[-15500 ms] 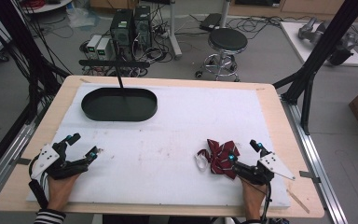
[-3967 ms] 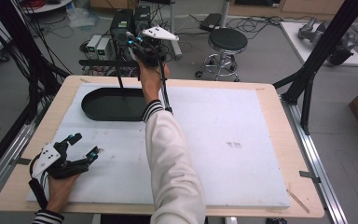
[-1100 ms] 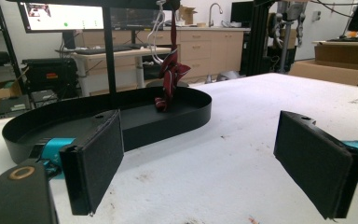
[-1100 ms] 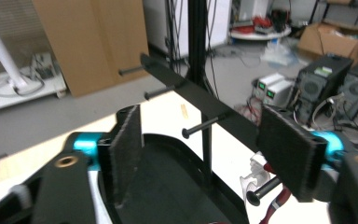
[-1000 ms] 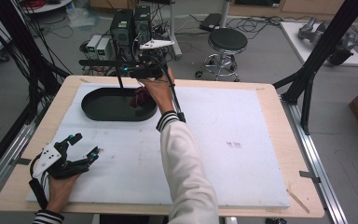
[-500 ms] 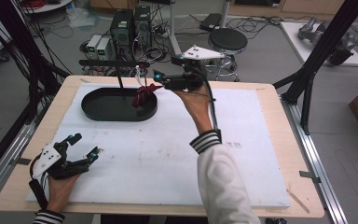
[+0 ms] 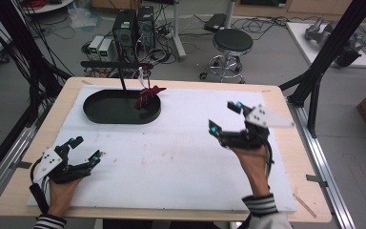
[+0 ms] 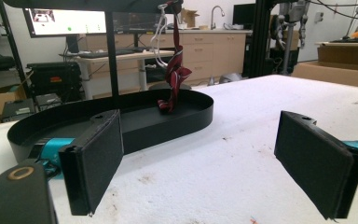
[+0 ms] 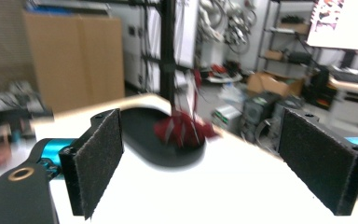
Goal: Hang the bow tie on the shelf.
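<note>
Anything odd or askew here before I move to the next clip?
Only the dark red cloth: it hangs bunched and twisted from the stand's crossbar, its lower end in the black oval tray. Both the left gripper and right gripper are open, holding nothing.

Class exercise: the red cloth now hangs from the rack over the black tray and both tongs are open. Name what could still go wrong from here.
1. The red cloth dangles from a hanger on the rack, its lower end bunched in the black tray; a knock might drop it.
2. The right tongs look motion-blurred, so a quick sweep could hit something.
</note>
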`<state>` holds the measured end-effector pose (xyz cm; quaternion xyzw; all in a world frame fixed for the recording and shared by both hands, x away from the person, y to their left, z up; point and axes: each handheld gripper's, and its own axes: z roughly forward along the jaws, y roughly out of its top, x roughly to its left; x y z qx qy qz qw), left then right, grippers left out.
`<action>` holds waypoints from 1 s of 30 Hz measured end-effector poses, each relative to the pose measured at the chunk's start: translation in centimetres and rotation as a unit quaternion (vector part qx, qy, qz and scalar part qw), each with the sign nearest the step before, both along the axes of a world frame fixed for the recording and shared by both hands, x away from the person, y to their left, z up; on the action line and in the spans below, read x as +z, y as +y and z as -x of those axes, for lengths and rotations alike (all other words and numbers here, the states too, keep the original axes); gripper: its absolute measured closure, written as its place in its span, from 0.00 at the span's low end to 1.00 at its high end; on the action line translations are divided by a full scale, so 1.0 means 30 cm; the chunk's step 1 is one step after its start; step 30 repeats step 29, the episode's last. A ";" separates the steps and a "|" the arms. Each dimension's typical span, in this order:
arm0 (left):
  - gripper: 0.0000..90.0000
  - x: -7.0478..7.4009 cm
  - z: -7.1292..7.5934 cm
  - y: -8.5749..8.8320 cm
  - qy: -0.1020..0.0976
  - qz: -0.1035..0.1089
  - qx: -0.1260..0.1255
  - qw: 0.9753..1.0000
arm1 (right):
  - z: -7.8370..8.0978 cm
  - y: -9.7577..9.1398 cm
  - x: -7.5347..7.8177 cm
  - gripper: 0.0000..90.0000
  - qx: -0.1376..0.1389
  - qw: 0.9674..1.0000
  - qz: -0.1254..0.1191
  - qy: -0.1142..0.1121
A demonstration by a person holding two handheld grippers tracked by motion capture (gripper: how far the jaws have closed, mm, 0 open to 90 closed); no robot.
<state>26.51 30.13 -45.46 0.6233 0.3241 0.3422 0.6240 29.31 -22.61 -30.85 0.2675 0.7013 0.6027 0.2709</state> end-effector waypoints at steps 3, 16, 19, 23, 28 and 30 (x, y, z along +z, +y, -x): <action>0.17 0.000 0.001 0.001 -0.001 0.002 0.003 1.000 | 0.108 -0.080 -0.138 0.15 -0.044 0.999 0.015 -0.018; 0.17 0.000 0.001 0.001 0.001 0.005 0.011 1.000 | 0.156 -0.124 -0.438 0.13 -0.097 0.995 -0.017 -0.017; 0.17 -0.001 0.001 0.001 0.000 0.005 0.012 1.000 | 0.154 -0.119 -0.458 0.13 -0.090 0.996 -0.028 -0.007; 0.17 -0.001 0.001 0.002 0.001 0.010 0.013 1.000 | 0.155 -0.100 -0.477 0.13 -0.089 0.996 -0.014 -0.005; 0.17 -0.001 0.002 0.001 0.000 0.005 0.012 1.000 | 0.155 -0.102 -0.478 0.13 -0.096 0.995 -0.017 -0.013; 0.17 -0.001 0.002 0.000 0.000 0.005 0.012 1.000 | 0.157 -0.104 -0.479 0.13 -0.099 0.995 -0.026 -0.007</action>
